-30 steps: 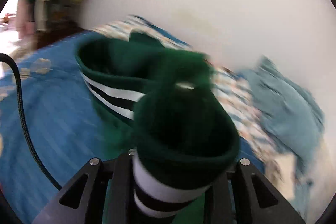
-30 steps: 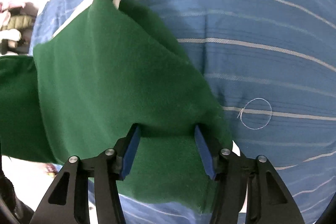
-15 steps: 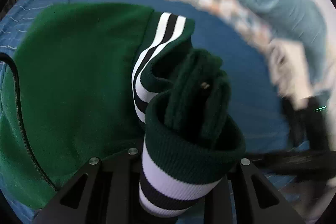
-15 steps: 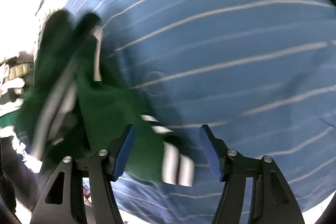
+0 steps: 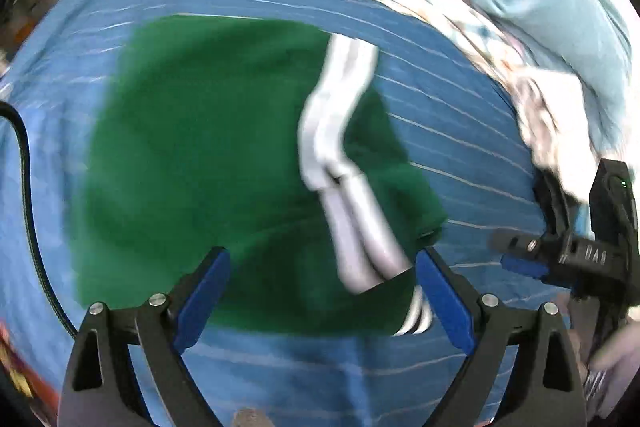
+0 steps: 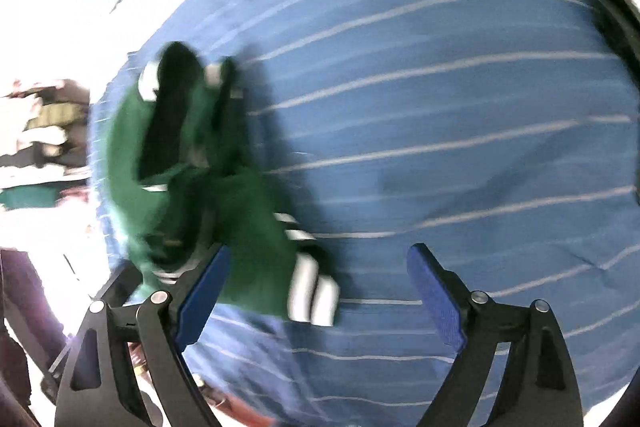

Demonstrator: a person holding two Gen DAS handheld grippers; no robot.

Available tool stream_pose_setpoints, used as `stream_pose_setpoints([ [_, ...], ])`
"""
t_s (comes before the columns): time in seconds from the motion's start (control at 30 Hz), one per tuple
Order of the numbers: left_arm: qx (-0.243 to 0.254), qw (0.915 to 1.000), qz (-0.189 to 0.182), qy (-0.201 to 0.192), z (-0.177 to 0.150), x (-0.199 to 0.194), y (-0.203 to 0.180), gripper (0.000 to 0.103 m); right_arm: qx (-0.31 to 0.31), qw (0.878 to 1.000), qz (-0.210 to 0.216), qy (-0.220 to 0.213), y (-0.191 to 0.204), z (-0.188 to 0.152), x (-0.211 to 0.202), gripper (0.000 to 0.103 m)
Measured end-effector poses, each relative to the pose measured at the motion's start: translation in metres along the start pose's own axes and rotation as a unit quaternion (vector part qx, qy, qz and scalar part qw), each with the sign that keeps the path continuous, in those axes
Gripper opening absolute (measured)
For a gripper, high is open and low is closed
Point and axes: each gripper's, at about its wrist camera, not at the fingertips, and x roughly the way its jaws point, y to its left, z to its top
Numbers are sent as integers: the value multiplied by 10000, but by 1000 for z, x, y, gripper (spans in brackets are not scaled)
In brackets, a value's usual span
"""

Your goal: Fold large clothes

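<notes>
- The left gripper [image 5: 322, 291] has just sprung wide, dropping the striped cuff [image 5: 352, 231] it pinched.
- The right gripper [image 6: 318, 291] has also just opened, empty.
- The green sweater [image 5: 200, 155] lies folded on the blue striped sheet [image 5: 460, 131]; this fold looks done.

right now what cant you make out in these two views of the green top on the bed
- Left wrist view: motion blur smears the green garment, so its fold edges and the white stripes cannot be read clearly.
- Left wrist view: the right gripper is cut off by the right edge.
- Right wrist view: the garment's cuff is blurred; the left part of the view is washed out by glare.
</notes>
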Motion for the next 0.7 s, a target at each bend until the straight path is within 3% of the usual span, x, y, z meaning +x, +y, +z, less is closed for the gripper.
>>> stream_pose_setpoints([
  [0.07,-259,9987,419,-118,-7,-18,31,94,-93,9990,431,89,21,5,8,91],
  [0.13,-458,9913,1217,-218,-16,-31,72,94,-221,9968,748,151,38,11,18,92],
  [0.2,-543,9773,2033,-236,-25,-27,111,94,-364,9934,1035,326,61,20,40,93],
  [0.27,-722,9565,2823,-108,-37,-7,164,94,-505,9913,1145,406,80,25,59,93],
  [0.33,-933,9444,3153,52,-48,18,208,94,-634,9913,1004,575,96,28,81,93],
  [0.37,-1027,9399,3251,170,-52,33,225,94,-634,9923,811,687,105,29,95,88],
  [0.4,-1092,9345,3372,335,-57,51,243,94,-659,9931,690,674,112,28,100,75],
  [0.43,-1163,9315,3406,528,-61,68,260,94,-776,9953,359,462,122,27,100,38],
  [0.47,-1205,9333,3306,723,-66,86,274,96,-863,9958,32,309,127,25,98,25],
  [0.57,-1099,9429,3107,479,-72,95,287,103,-993,9942,-365,-211,145,8,82,21],
  [0.7,-1251,9522,2780,193,-80,89,295,103,-386,9979,-110,-502,153,-19,34,20],
])
